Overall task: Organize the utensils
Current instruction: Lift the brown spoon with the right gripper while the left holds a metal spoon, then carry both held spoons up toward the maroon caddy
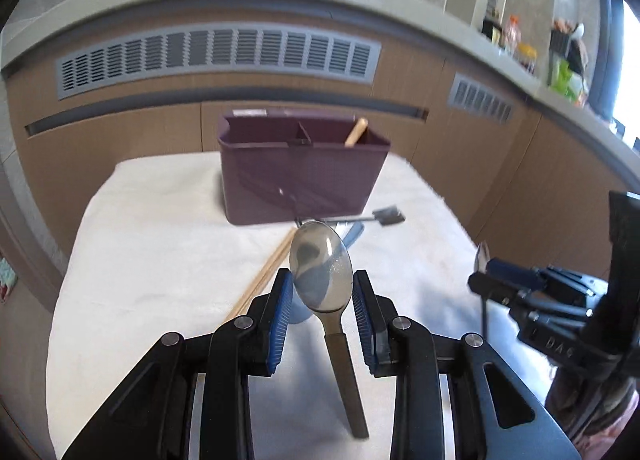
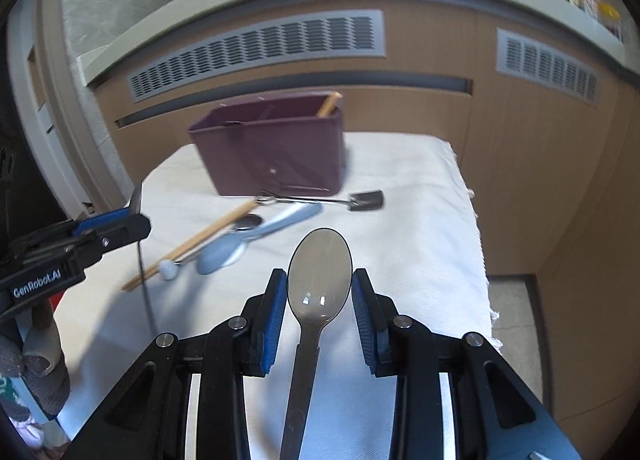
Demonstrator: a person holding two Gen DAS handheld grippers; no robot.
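At the left, the left gripper [image 1: 320, 300] is held above a white cloth [image 1: 140, 260]. Its blue pads [image 1: 280, 312] are pressed against the two edges of a shiny spoon [image 1: 320, 268], which is thus clamped by its bowl. The bowl is pointed away from the camera and the dark, flat handle is run back beneath the gripper. The spoon is carried clear of the cloth.

Just right of that, on the cloth, a pair of wooden chopsticks [image 2: 192, 244] is laid slantwise. A small white ball [image 2: 168, 270] on a thin stem is seen touching them near their near end. Beside these a pale blue spoon [image 2: 224, 252] is laid, and a small metal spoon [image 2: 248, 222] is partly tucked under its handle.

Behind this heap, toward the far edge of the cloth, a purple box [image 2: 280, 148] is stood upright, divided into compartments. A wooden stick [image 2: 330, 103] is leaned in its right-end compartment, its tip raised above the rim. Just in front of the box a thin metal spoon with a dark shovel-shaped head [image 2: 366, 199] is laid crosswise, the head pointed right.

At the right, the right gripper [image 2: 320, 300] is held over the near part of the cloth. A dull grey spoon [image 2: 320, 276] is gripped between its pads by the edges of the bowl, the handle again run back under the gripper. This spoon too is lifted off the cloth, well apart from the box.

Behind everything a wooden cupboard front with grey vents [image 2: 260, 48] is seen.
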